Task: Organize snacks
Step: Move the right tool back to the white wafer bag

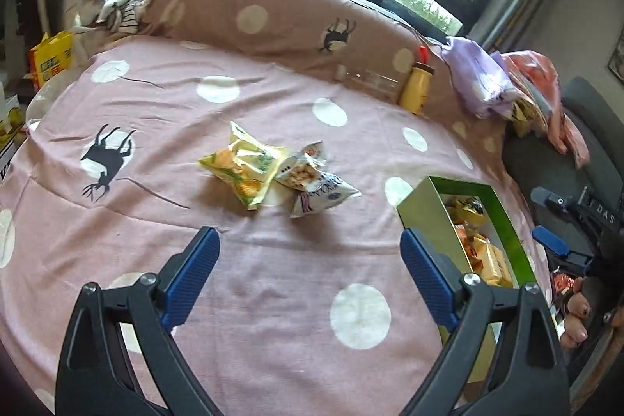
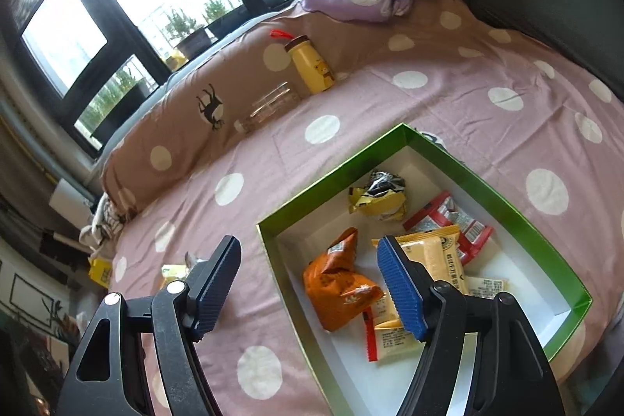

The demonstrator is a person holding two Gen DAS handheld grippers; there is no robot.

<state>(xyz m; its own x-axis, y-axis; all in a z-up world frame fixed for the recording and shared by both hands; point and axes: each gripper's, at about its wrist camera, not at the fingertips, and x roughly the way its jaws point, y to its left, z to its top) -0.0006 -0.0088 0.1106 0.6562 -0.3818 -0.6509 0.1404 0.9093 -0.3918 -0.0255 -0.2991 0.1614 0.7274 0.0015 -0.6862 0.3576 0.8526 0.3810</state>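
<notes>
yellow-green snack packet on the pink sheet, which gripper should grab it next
Left. The left gripper is open, empty and aimed at the yellow-green crinkly snack packet. The right gripper hangs open over the green-rimmed cardboard box.
</notes>
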